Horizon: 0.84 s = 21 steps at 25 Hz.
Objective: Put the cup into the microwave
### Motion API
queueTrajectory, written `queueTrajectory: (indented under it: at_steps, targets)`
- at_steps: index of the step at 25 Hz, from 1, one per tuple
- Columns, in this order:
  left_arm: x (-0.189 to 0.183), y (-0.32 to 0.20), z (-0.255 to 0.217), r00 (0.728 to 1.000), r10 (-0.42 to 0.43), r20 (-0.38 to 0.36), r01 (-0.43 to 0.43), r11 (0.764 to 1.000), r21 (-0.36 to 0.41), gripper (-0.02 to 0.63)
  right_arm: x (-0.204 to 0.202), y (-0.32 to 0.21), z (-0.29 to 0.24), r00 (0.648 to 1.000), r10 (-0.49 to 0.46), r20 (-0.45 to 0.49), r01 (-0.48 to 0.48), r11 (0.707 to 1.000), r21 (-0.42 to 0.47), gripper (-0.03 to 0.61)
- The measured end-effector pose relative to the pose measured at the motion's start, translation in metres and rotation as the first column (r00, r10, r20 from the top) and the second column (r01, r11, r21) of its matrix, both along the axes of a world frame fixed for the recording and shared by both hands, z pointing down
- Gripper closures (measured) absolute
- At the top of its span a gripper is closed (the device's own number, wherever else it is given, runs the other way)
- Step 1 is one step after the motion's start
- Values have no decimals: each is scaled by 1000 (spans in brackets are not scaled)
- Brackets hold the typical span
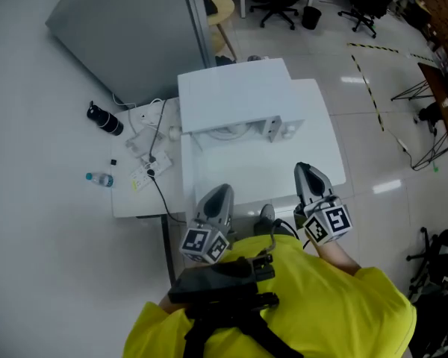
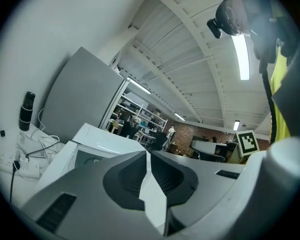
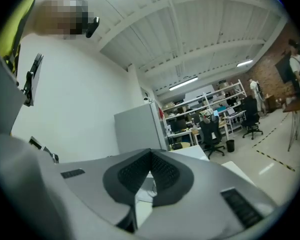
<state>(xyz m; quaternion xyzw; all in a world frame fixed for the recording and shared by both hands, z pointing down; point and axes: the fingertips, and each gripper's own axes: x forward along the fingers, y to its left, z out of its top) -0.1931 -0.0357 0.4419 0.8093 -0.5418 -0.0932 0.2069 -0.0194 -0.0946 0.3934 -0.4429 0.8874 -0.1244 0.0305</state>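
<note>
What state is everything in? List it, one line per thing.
Left gripper: shut, nothing between its jaws.
Right gripper: shut, nothing between its jaws.
Microwave: on the table, front facing the person; door open or shut, cannot tell.
Black bottle: upright.
Power strip: black cable plugged in.

Yellow shirt (image 1: 343,304); grey left claw (image 1: 224,191), right claw (image 1: 302,168)
</note>
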Motion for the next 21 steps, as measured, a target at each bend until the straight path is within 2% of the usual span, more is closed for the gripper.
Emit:
queueTrajectory:
  at_steps: [7, 16, 21]
  targets:
    - [5, 9, -8, 999, 45, -8, -45, 999, 16, 589, -10, 20, 0, 1000, 11, -11, -11, 1000, -6, 575]
    - [10, 21, -3, 994, 109, -26, -110, 994, -7, 589, -19, 40, 7, 1000, 21, 0, -21, 999, -50, 575]
    - [9, 28, -10, 996, 81, -41, -81, 997, 1, 589, -17, 48, 11, 999, 33, -6, -34, 997, -69, 575]
